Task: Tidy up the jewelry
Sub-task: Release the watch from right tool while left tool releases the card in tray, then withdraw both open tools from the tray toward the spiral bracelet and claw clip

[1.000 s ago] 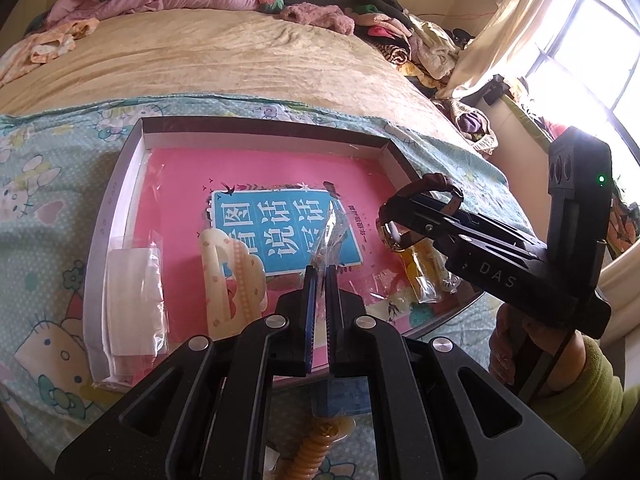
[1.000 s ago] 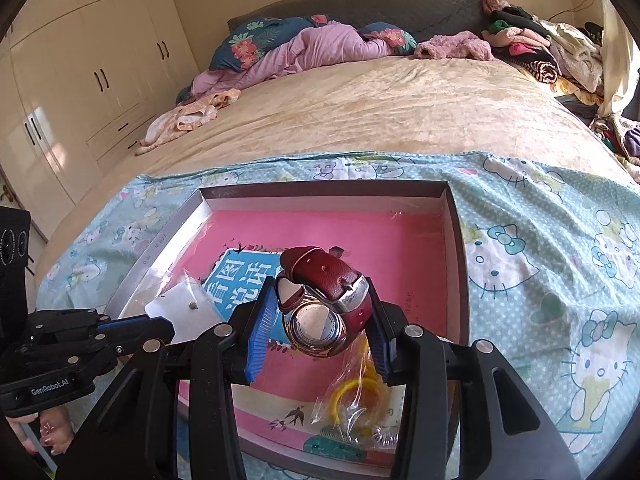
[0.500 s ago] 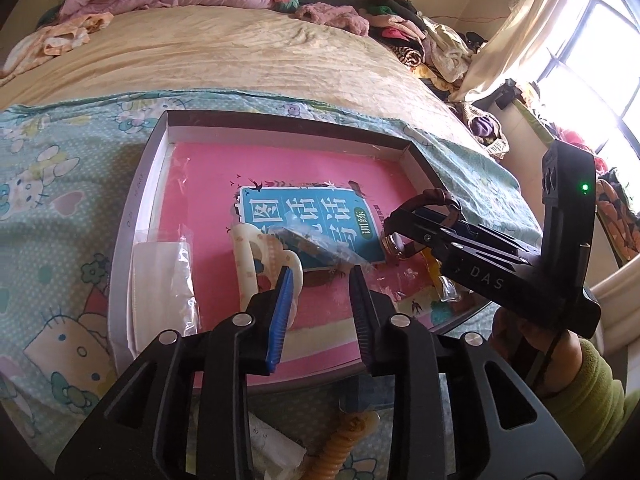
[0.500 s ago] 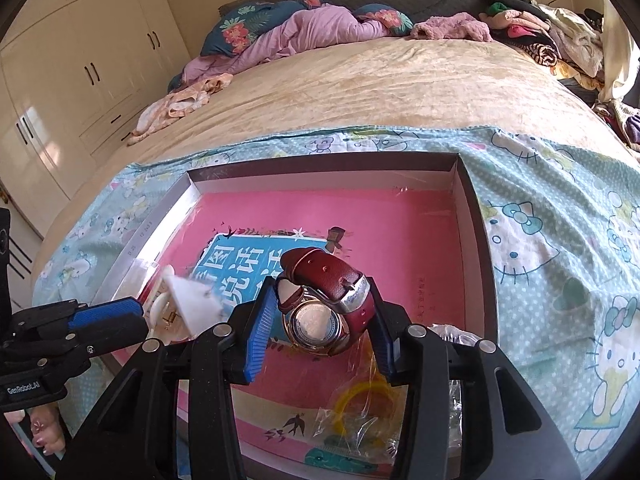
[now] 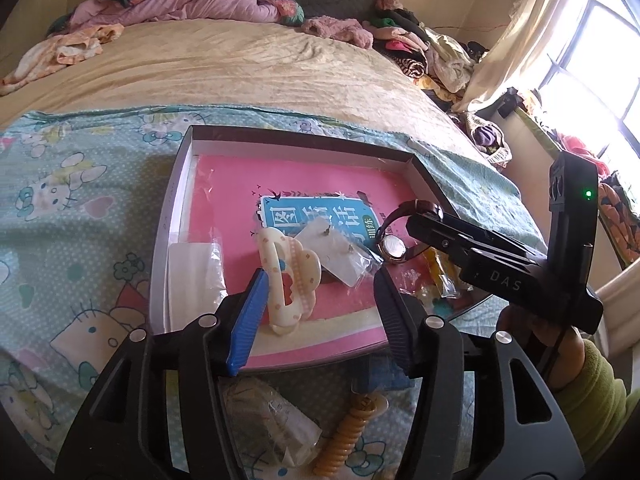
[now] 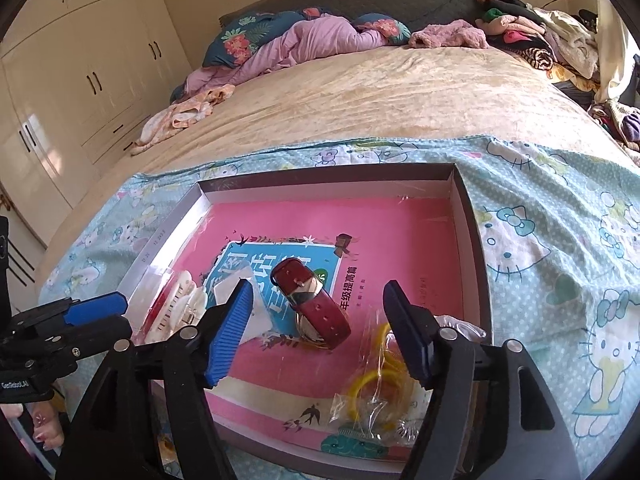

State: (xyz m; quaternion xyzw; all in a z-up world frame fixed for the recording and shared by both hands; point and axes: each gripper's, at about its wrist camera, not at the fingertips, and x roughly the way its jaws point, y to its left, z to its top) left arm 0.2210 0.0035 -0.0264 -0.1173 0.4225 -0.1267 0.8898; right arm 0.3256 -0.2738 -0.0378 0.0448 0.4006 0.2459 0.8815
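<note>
Pink-lined and grey-walled, the box (image 6: pixel 472 240) now holds what we were carrying a second ago: the red-strapped watch (image 6: pixel 316 304) lies on the blue label, out of our right gripper (image 6: pixel 320 336), whose jaws have just been opening and stand spread with nothing pinched. Our left gripper (image 5: pixel 316 308) has likewise opened, its clear earring packet (image 5: pixel 340 256) dropped beside the cream hair clip (image 5: pixel 288 276); both look delivered, so we judge the coiled orange hair tie (image 5: pixel 348 432) outside the box comes next.

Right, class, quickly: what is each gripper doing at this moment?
Left gripper: open, jaws just opened, holding nothing.
Right gripper: open, jaws just opened; the watch lies loose in the tray.
</note>
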